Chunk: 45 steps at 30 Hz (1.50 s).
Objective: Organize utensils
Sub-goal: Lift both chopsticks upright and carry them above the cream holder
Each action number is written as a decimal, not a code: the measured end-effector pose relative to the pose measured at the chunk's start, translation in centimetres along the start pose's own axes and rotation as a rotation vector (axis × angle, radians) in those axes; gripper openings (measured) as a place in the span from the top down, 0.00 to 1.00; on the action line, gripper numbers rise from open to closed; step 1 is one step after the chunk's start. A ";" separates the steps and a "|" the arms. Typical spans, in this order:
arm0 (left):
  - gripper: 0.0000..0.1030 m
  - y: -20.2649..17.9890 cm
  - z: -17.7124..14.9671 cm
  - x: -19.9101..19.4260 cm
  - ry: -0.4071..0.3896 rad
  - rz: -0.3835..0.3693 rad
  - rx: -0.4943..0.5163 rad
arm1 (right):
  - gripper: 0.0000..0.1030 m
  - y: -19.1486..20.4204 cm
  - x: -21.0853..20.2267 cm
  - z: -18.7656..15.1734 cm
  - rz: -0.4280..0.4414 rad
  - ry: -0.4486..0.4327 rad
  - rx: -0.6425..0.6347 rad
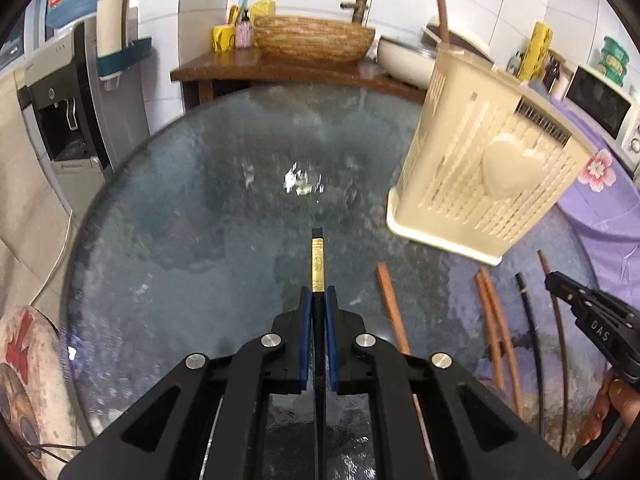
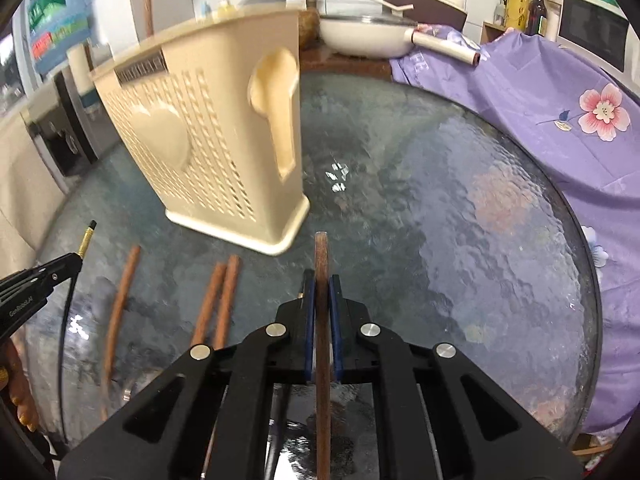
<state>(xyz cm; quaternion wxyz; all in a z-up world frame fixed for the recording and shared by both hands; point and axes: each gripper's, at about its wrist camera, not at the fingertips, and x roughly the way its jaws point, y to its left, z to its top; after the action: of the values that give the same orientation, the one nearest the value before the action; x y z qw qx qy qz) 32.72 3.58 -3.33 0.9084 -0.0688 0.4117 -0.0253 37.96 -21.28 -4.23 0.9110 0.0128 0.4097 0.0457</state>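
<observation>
So we've got both grippers clamped down right now. Our left gripper [image 1: 319,292] has its blue pads [image 1: 306,320] squeezed tight on a black chopstick [image 1: 317,256] with a gold band near the end. It runs straight along the fingers, its long axis pointing at 12 o'clock in the left wrist view, with the gold-and-black tip sticking out past the pads over the glass table [image 1: 180,208].

Our right gripper [image 2: 321,284] is closed on a brown wooden chopstick [image 2: 321,252] in the same way. Its long axis points at 12 o'clock in the right wrist view, and the blunt end pokes out beyond the fingertips.

The cream utensil holder [image 1: 484,176] stands on the table at about 2 o'clock from the left gripper, and at about 11 o'clock from the right one. There's a brown stick [image 1: 440,8] standing up out of the top of it.

The loose chopsticks on the glass lie between the two grippers: one single brown chopstick [image 2: 120,304], then a brown pair [image 2: 220,300] lying side by side. They all run roughly 12 to 6 o'clock.
</observation>
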 end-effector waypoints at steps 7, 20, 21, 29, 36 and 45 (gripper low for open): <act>0.93 -0.5 1.4 -5.7 -0.144 -0.039 0.014 | 0.93 -1.2 -4.6 0.7 0.137 -0.110 0.071; 0.93 -1.4 2.1 -11.6 -0.273 -0.133 0.056 | 0.93 -2.6 -13.3 1.2 0.267 -0.275 0.072; 0.93 -1.3 2.1 -12.0 -0.281 -0.136 0.058 | 0.93 -3.0 -13.6 1.1 0.273 -0.280 0.071; 0.94 -1.6 2.3 -14.4 -0.340 -0.151 0.094 | 0.93 -3.4 -16.8 1.3 0.285 -0.335 0.048; 0.94 -2.2 2.6 -15.0 -0.357 -0.162 0.108 | 0.93 -2.8 -18.0 2.0 0.284 -0.357 0.016; 0.94 -2.2 3.9 -16.3 -0.374 -0.221 0.108 | 0.93 -1.9 -19.9 4.1 0.316 -0.394 -0.020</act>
<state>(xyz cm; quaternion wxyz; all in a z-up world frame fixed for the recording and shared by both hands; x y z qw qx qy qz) 24.88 3.45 11.70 0.9629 -0.0683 0.2243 -0.1335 28.00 -24.99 13.22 0.9548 0.0762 0.2167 0.1885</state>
